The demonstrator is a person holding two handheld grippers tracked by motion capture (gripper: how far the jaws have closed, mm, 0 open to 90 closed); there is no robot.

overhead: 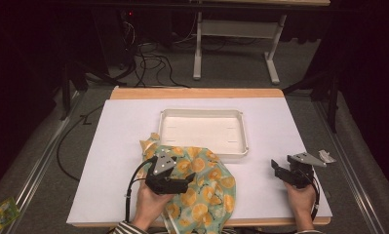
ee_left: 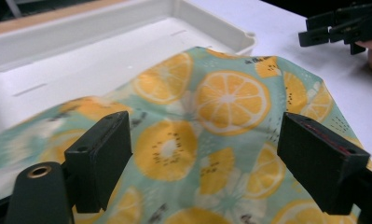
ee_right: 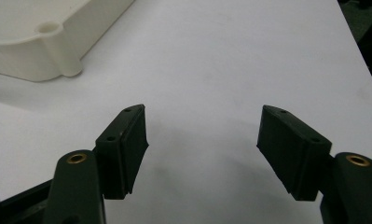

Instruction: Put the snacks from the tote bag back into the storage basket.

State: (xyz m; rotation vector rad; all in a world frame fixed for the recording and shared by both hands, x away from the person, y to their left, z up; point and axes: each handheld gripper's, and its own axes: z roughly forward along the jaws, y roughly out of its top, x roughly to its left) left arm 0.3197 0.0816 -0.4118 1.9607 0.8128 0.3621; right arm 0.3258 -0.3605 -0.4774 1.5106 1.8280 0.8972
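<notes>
Currently left gripper [overhead: 186,181] hovers over the cloth [overhead: 202,187], jaws wide apart, nothing held. Right gripper [overhead: 276,168] sits over bare table [overhead: 124,146] beside the tray [overhead: 241,127], jaws apart too.

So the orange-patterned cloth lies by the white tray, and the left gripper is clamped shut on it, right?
Not quite. The left gripper is open, its jaws spread wide above the orange-patterned cloth, as the left gripper view shows. The cloth does lie by the white tray.
</notes>
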